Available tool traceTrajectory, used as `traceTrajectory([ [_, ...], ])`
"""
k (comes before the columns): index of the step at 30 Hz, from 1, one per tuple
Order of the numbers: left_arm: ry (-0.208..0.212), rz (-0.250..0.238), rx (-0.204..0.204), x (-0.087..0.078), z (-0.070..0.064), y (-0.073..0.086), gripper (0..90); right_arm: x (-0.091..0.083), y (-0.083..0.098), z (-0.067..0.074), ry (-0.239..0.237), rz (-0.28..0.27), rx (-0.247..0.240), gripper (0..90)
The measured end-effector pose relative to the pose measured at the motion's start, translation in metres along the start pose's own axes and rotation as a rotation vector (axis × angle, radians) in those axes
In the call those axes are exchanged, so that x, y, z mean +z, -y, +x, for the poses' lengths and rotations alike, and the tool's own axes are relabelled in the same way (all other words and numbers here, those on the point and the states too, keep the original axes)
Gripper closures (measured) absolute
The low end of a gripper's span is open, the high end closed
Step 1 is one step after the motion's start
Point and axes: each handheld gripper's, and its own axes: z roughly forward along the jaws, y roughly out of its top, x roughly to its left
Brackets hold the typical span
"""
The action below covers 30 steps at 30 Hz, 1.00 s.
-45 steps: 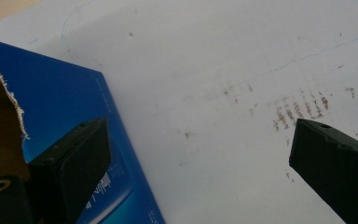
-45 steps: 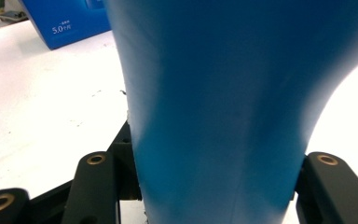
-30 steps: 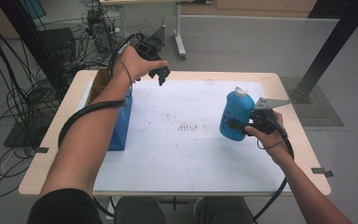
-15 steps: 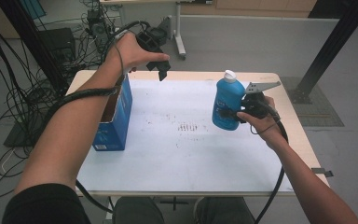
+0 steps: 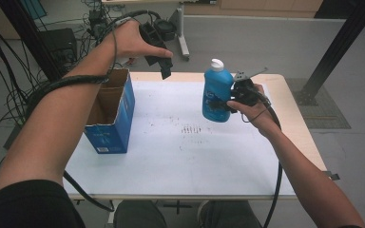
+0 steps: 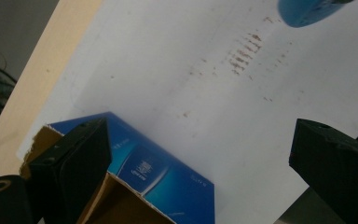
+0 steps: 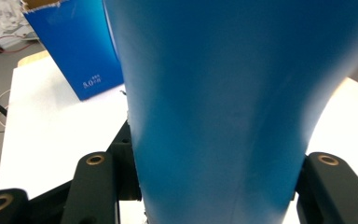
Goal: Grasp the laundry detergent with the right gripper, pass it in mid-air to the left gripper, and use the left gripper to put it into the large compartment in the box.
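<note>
Blue bottle (image 5: 217, 95), white cap: one. Open blue carton (image 5: 110, 114): one, left of the bottle. Grippers: two. White desk (image 5: 180, 156): one, beneath the bottle.

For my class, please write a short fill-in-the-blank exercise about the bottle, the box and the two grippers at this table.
1. The right gripper is shut on a blue bottle with a ____ cap.
2. The blue cardboard box stands with its top ____.
3. The left gripper holds ____ between its jaws.
4. The box stands on the ____ side of the table in the high view.

Missing words: white; open; nothing; left
</note>
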Motion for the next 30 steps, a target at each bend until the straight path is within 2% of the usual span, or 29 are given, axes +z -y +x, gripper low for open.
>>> traceTrajectory([
  [2,0.013,-0.002,0.041,-0.004,-0.004,-0.001,6.3,0.009,-0.012,0.004,-0.029,0.0,-0.02,44.0],
  [3,0.013,-0.002,0.041,-0.004,-0.004,-0.001,6.3,0.009,-0.012,0.004,-0.029,0.0,-0.02,44.0],
  [5,0.023,-0.006,0.07,-0.009,-0.006,0.0,6.2,0.019,-0.023,0.008,-0.064,0.007,-0.037,44.0],
  [7,0.026,-0.005,0.082,-0.012,-0.007,0.0,6.2,0.023,-0.026,0.01,-0.07,0.01,-0.046,44.0],
  [8,0.029,0.001,0.104,-0.015,-0.01,0.0,6.2,0.03,-0.031,0.013,-0.089,0.015,-0.054,43.9],
  [9,0.029,0.001,0.104,-0.015,-0.01,0.0,6.1,0.03,-0.031,0.013,-0.089,0.015,-0.054,43.9],
  [15,0.044,0.001,0.142,-0.023,-0.017,0.004,5.9,0.053,-0.044,0.027,-0.158,0.028,-0.093,43.9],
  [17,0.045,0.006,0.149,-0.024,-0.018,0.004,5.9,0.056,-0.045,0.029,-0.167,0.027,-0.099,43.9],
  [21,0.039,0.015,0.167,-0.027,-0.024,0.007,5.9,0.07,-0.048,0.037,-0.212,0.02,-0.118,43.8],
  [27,0.041,0.022,0.187,-0.028,-0.03,0.01,5.9,0.08,-0.051,0.047,-0.253,0.01,-0.142,43.8],
  [30,0.047,0.034,0.213,-0.027,-0.036,0.011,5.9,0.086,-0.052,0.055,-0.271,0.001,-0.158,43.7],
])
